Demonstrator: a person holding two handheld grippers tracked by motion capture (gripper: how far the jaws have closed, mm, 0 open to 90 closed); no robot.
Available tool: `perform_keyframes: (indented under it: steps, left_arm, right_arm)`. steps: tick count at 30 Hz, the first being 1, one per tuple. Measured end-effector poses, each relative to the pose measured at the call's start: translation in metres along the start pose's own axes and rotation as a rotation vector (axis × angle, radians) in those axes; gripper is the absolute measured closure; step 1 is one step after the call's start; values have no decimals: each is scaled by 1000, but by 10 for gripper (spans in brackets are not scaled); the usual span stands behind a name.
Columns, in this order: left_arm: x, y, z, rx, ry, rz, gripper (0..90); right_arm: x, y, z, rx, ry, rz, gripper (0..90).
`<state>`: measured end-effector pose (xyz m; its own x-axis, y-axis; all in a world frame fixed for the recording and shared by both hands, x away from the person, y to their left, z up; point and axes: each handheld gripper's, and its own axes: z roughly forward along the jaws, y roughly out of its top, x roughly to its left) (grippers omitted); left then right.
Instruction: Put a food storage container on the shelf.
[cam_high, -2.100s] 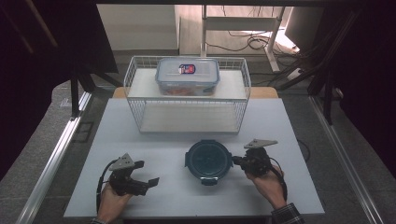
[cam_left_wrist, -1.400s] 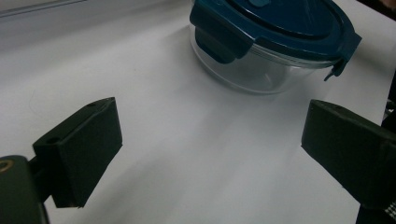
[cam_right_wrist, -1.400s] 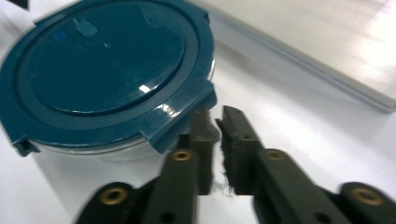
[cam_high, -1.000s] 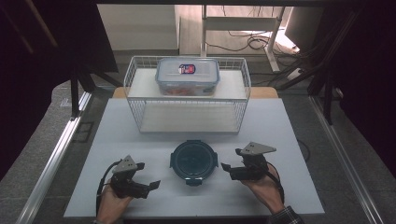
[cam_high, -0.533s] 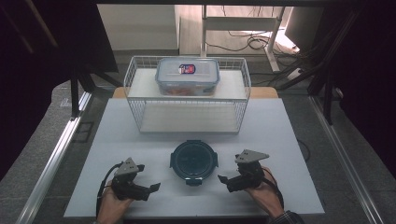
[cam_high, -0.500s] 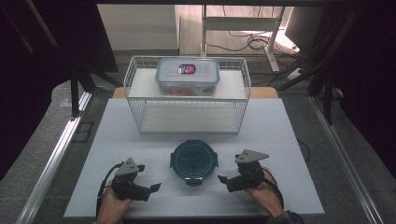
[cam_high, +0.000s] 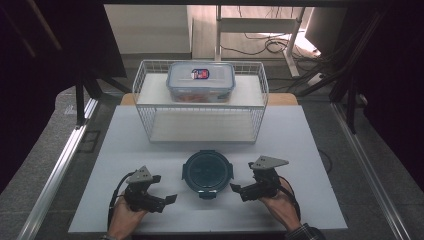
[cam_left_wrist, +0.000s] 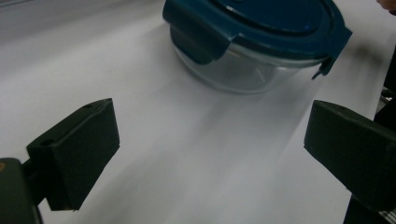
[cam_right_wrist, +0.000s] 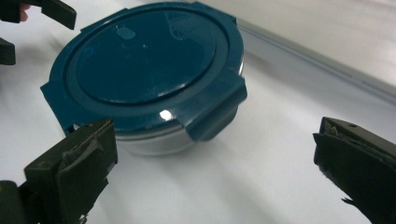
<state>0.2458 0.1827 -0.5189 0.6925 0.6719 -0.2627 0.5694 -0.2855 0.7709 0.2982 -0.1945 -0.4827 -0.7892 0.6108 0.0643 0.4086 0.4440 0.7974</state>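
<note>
Overhead, we see a white table (cam_high: 310, 150) on grey flooring, dark room around it, cables at twelve o'clock. A wire basket (cam_high: 200, 107) stands at the far edge, a clear lidded box (cam_high: 201, 82) on top. The round glass container (cam_high: 207, 172) with its teal lid sits at table centre, the left gripper (cam_high: 167, 200) at its eight o'clock and the right gripper (cam_high: 236, 189) at its four o'clock, both apart from it.

From the left gripper view, our jaws stand wide, the container at one o'clock on bare white surface.

From the right gripper view, our jaws have just been opening and gape wide with nothing between them, the container at eleven o'clock.
</note>
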Motion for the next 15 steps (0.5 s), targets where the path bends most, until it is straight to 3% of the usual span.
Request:
perform_keyframes:
  steps: [5, 10, 15]
  left_arm:
    - [0, 14, 5, 11, -7, 17, 16]
    - [6, 28, 14, 12, -44, -14, 15]
    - [11, 48, 27, 5, -63, -29, 44]
  right_arm:
    - [0, 6, 6, -8, 11, -9, 0]
    - [-1, 15, 10, 13, -4, -7, 0]
    - [-3, 25, 17, 69, 24, 41, 0]
